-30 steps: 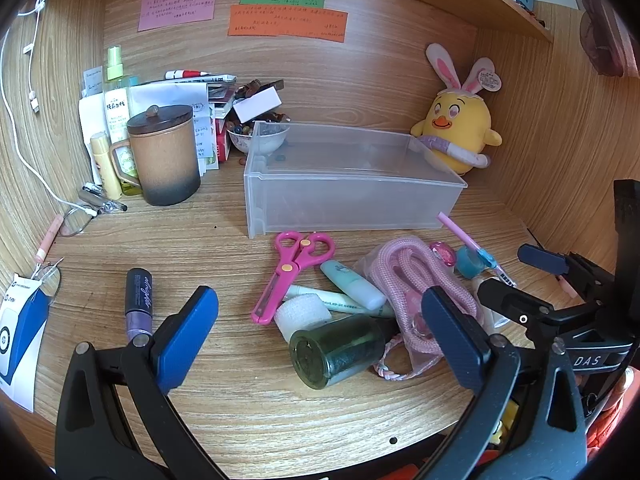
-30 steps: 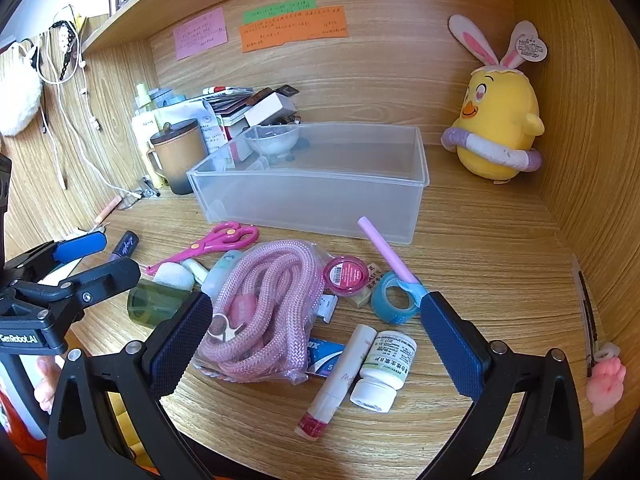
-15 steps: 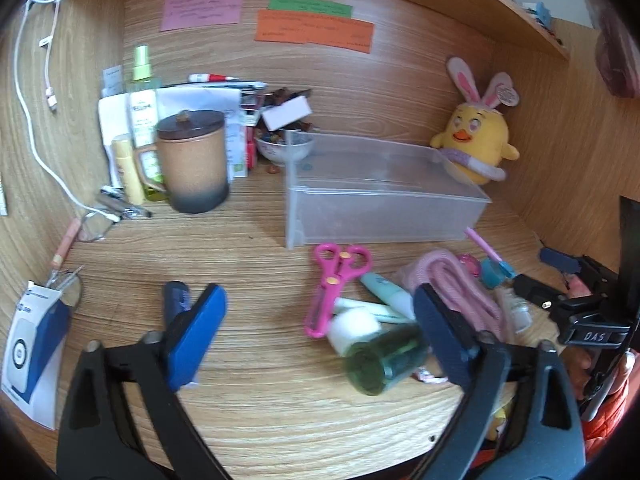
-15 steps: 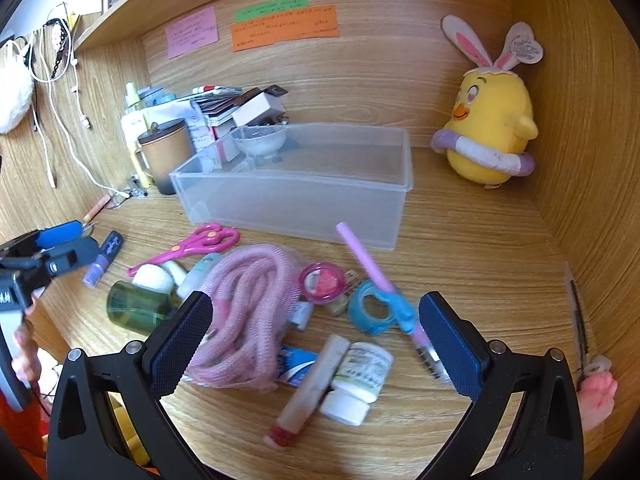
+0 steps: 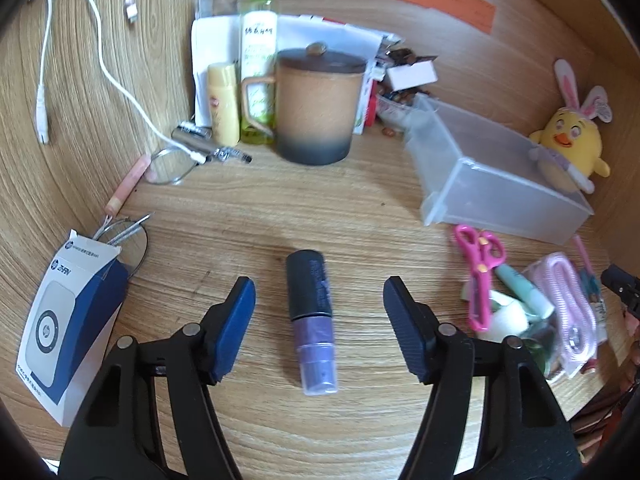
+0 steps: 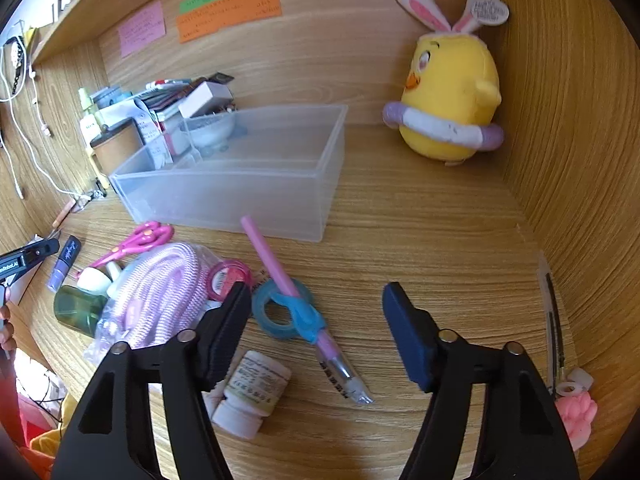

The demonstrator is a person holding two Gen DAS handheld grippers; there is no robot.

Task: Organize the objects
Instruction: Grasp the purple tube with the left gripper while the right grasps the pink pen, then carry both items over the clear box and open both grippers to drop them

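Both views have shifted: my left tool now straddles the purple bottle lying on the desk, so pickup looks next. Its jaws gape wide, touching nothing. My right tool hangs released over the pink pen, empty.

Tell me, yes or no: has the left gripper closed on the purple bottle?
No: the left gripper is open, its blue pads standing clear on either side of the purple bottle, which lies flat on the desk.
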